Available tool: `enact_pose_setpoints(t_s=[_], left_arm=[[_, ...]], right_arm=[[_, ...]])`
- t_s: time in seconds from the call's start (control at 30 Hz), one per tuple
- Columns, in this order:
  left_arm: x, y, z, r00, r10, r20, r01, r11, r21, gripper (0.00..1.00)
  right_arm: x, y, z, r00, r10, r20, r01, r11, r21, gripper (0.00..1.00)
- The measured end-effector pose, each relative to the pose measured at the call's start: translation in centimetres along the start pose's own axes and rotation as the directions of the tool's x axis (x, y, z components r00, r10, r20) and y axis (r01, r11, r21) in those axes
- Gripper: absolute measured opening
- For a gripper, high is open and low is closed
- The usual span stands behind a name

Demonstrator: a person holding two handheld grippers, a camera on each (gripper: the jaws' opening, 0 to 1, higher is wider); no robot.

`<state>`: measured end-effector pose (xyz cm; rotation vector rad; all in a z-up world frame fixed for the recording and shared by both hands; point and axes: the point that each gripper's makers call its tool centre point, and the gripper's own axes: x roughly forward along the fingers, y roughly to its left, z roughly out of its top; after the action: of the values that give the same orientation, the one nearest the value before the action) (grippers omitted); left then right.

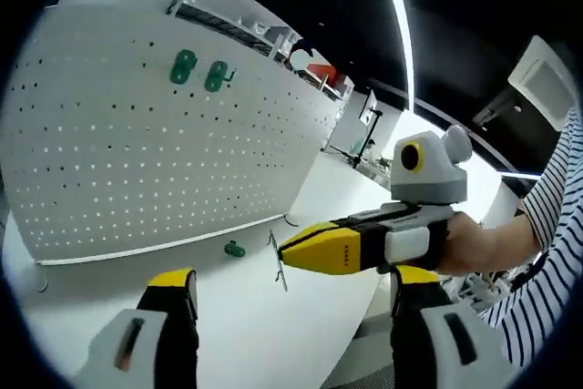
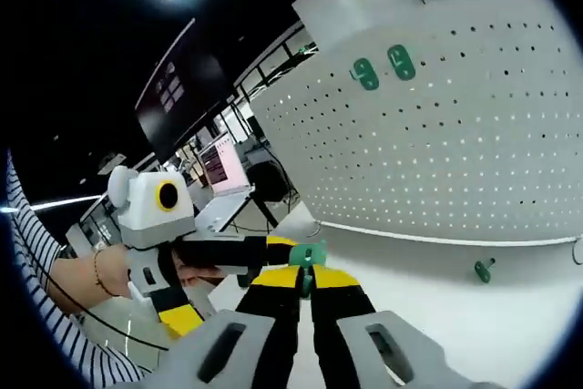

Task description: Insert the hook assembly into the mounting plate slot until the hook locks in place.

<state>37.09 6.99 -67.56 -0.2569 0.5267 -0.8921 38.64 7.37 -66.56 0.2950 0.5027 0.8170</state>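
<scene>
Here, right gripper [image 2: 308,281]: its yellow-tipped jaws stand pressed together on a small green hook piece [image 2: 310,255], which pokes out just above the tips.
Same grip from the left gripper view: the right gripper [image 1: 284,255] comes in from the right with a thin metal hook wire [image 1: 277,261] hanging at its tip, so green base and wire look to be the one hook assembly; I can't see the join clearly.
Left gripper [image 1: 291,293]: jaws spread wide apart, nothing between them.
Left gripper from the right gripper view: it [image 2: 264,252] reaches in from the left, its tip close to the held piece; whether it touches is unclear.
Spare hook: another green hook [image 1: 235,249] lies on the white table [image 1: 246,334] near the board's foot, apart from both grippers; it shows too in the right gripper view [image 2: 484,270].
Mounting plate: the white pegboard [image 1: 137,134] stands upright on the table, well apart from the held hook; two green hooks [image 1: 199,70] already sit in its upper rows.
Containers: none on the table; the board's holes are the only receivers, two taken.
Risk, slip: the grip is on a small part near the tips, so pushing could twist it out of the jaws.
Risk, misalignment: coming in tilted would likely jam the prongs beside the holes, and the hook wouldn't lock.
Risk, board: a hard push may tip or slide the free-standing board.
</scene>
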Motion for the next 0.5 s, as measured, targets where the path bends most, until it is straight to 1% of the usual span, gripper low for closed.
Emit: enact_pose_setpoints(t_s=[0.1,0.13,0.17,0.23,0.3,0.37,0.4,0.47,0.5], left_arm=[[-0.3,0.0,0.1,1.000,0.007,0.003,-0.007,1.000,0.007,0.91],[-0.4,0.1,0.2,1.000,0.009,0.005,-0.009,1.000,0.007,0.91],[-0.5,0.2,0.3,1.000,0.013,0.010,-0.013,1.000,0.006,0.92],[-0.7,0.3,0.5,1.000,0.019,0.024,-0.019,1.000,-0.002,0.94],[-0.9,0.5,0.8,0.999,0.032,0.044,-0.031,0.999,-0.012,0.97],[-1.1,0.5,0.9,0.998,0.041,0.053,-0.040,0.999,-0.008,1.00],[-1.1,0.5,0.9,0.998,0.049,0.048,-0.049,0.999,-0.001,1.00],[-1.3,0.3,1.0,0.997,0.056,0.055,-0.056,0.998,0.010,1.00],[-1.4,0.1,1.3,0.996,0.057,0.073,-0.057,0.998,0.000,1.00]], right_arm=[[-0.1,-0.1,1.2,0.998,-0.017,0.053,0.018,1.000,-0.011,0.00],[-0.1,-0.2,1.5,0.997,-0.029,0.066,0.030,0.999,-0.023,0.00],[-0.1,-0.4,2.2,0.995,-0.043,0.096,0.048,0.998,-0.051,0.00],[-0.2,-0.5,2.8,0.991,-0.059,0.119,0.068,0.995,-0.075,0.00],[-0.3,-0.9,3.7,0.982,-0.094,0.166,0.114,0.987,-0.113,0.00],[-0.2,-1.0,4.1,0.976,-0.113,0.187,0.139,0.982,-0.128,0.00],[-0.1,-1.0,4.2,0.974,-0.117,0.193,0.144,0.981,-0.129,0.00],[0.0,-1.4,5.0,0.963,-0.145,0.226,0.180,0.973,-0.144,0.00],[0.1,-1.7,5.5,0.954,-0.163,0.252,0.207,0.966,-0.155,0.00]])
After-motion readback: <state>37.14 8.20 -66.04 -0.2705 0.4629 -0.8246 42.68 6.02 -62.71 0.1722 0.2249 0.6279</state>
